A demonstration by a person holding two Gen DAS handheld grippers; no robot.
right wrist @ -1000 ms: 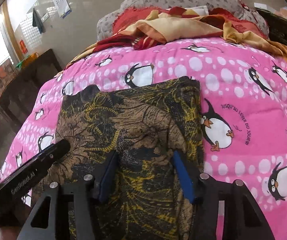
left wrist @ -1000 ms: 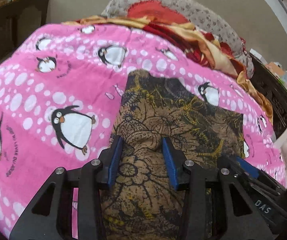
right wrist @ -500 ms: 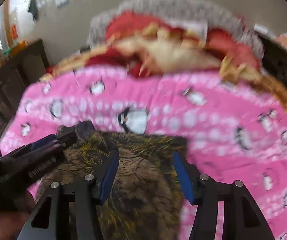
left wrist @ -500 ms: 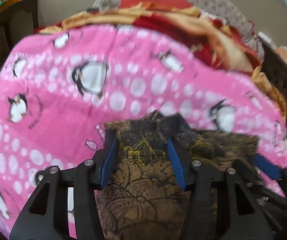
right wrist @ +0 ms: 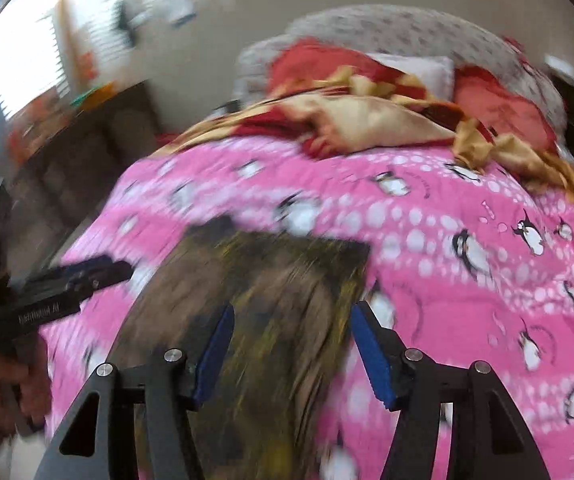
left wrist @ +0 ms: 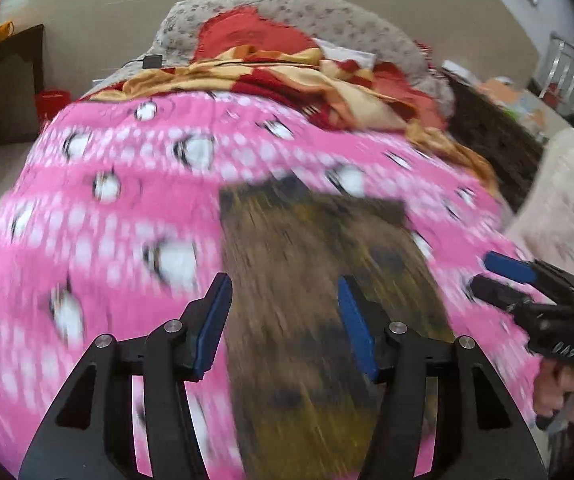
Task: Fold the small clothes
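A brown and yellow patterned garment [left wrist: 311,264] lies flat on the pink penguin blanket [left wrist: 119,184], blurred by motion. My left gripper [left wrist: 283,320] is open and empty above the garment's near part. My right gripper [right wrist: 291,344] is open and empty above the same garment [right wrist: 271,296]. The right gripper also shows at the right of the left wrist view [left wrist: 527,292]. The left gripper also shows at the left of the right wrist view [right wrist: 67,284], held by a hand.
A heap of red and yellow cloth [left wrist: 287,80] and a grey pillow [left wrist: 327,16] lie at the bed's far end. Dark furniture [left wrist: 3,80] stands at the left. A dark carved bed frame [left wrist: 491,136] runs along the right.
Both grippers have opened wider, let go of the garment and pulled back and up. The garment now lies flat on the blanket.
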